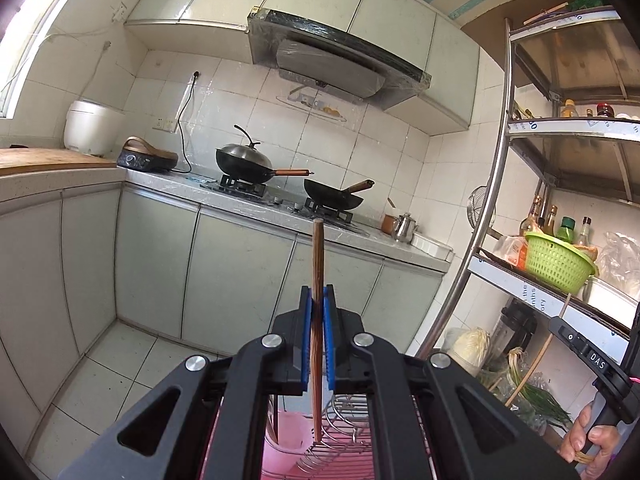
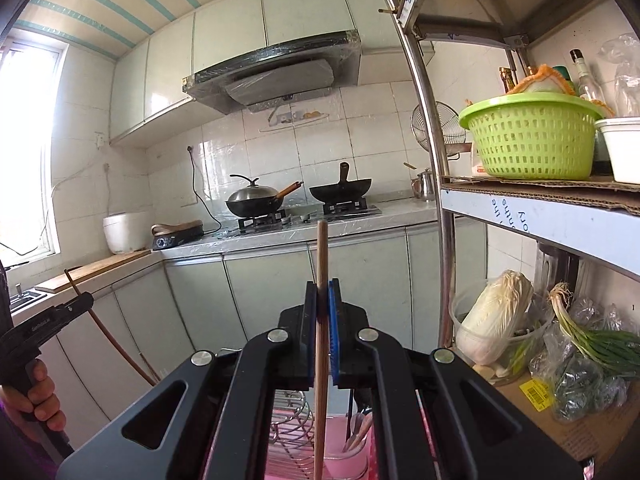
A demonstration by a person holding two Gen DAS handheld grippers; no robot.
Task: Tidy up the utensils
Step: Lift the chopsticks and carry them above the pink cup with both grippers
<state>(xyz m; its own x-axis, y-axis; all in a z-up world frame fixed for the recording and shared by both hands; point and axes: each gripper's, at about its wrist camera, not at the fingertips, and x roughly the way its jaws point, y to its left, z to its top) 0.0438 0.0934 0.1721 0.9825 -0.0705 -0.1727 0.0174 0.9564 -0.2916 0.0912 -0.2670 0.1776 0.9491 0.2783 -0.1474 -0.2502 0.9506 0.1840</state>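
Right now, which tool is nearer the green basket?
Right. The basket sits close, up and to the right of the right tool; the left tool is on the right tool's other side, farther from it.

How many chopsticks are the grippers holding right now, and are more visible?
2. A dark brown wooden chopstick is clamped upright in the left gripper; a lighter wooden chopstick in the right gripper. The pink utensil cup below holds other utensils; more chopsticks may be hidden there.

Daylight pours from the blown-out window (image 2: 24, 140) at nine o'clock, washing out nearby white wall tiles (image 2: 280, 152). Both views are sharp and bright at centre; strong fisheye bending curves the steel shelf post (image 1: 480, 208), with dark vignetted corners.
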